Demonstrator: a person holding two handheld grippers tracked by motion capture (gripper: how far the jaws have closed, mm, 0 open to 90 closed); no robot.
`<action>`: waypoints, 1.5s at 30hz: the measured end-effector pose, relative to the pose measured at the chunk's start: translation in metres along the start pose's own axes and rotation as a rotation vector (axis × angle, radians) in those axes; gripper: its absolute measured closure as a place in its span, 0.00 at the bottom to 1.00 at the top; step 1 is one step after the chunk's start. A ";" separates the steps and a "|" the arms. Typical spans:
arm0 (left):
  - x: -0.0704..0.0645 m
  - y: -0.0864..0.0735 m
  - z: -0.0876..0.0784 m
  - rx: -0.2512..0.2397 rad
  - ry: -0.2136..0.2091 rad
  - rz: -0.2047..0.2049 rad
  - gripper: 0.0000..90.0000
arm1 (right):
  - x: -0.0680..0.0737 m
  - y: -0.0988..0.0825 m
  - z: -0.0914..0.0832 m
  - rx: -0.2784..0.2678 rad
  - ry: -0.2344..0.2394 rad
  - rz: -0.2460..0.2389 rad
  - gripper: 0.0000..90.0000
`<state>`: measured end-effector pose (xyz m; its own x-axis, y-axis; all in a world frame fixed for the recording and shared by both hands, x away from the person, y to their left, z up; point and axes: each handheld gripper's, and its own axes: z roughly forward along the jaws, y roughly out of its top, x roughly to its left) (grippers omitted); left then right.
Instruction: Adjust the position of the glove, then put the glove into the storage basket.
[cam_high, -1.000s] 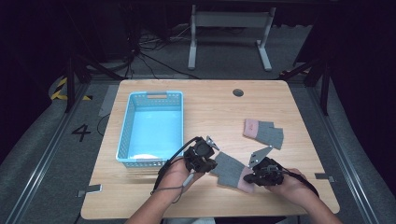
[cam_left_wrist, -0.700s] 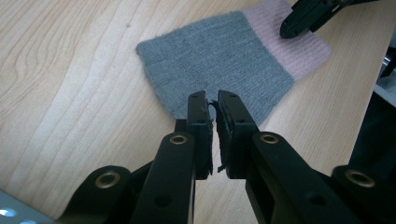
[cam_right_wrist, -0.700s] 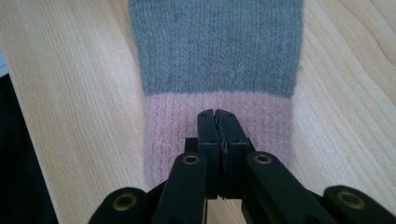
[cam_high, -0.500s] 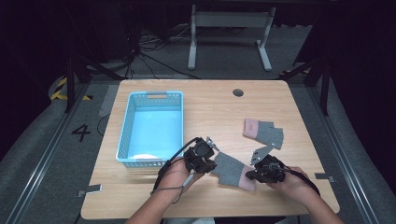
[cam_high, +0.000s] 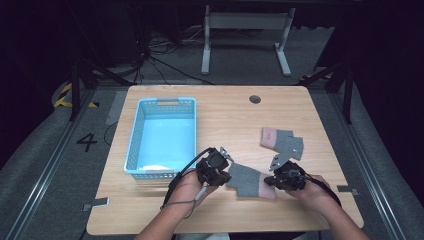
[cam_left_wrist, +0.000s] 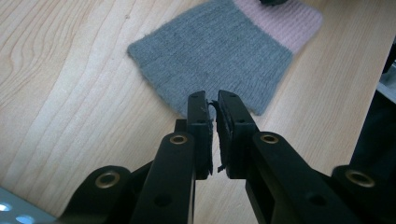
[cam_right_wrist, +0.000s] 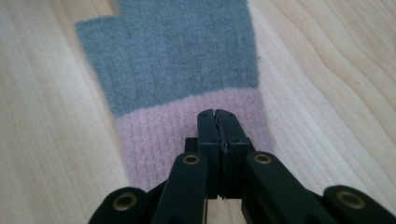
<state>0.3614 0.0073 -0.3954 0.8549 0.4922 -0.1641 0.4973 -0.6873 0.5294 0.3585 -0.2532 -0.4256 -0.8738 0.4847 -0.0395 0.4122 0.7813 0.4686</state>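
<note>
Two gloves lie on the one table (cam_high: 320, 125): one glove (cam_high: 247, 180) near the front edge, the other glove (cam_high: 282, 141) farther back. There is a single blue basket (cam_high: 132, 150). Two grippers are out, the left gripper (cam_high: 222, 172) and the right gripper (cam_high: 275, 177), one per hand.

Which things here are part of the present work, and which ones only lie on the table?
In use:
- grey knitted glove with pink cuff, flat between the grippers
- left gripper, shut at its grey end
- right gripper, shut over its pink cuff

Lying about:
- second grey and pink knitted glove
- light blue plastic basket
</note>
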 end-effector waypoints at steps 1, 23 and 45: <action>0.000 0.000 0.000 0.002 -0.001 0.001 0.93 | 0.000 0.000 0.000 0.000 0.000 0.000 0.99; 0.001 -0.001 0.003 0.013 -0.003 -0.007 0.92 | -0.014 0.008 0.014 -0.092 -0.077 0.036 0.99; 0.009 -0.004 -0.013 -0.049 0.004 -0.043 0.89 | -0.035 -0.002 -0.028 -0.236 -0.102 0.205 0.99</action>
<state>0.3645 0.0217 -0.3881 0.8320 0.5232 -0.1843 0.5259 -0.6382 0.5622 0.3808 -0.2823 -0.4003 -0.7435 0.6687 -0.0053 0.4958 0.5566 0.6667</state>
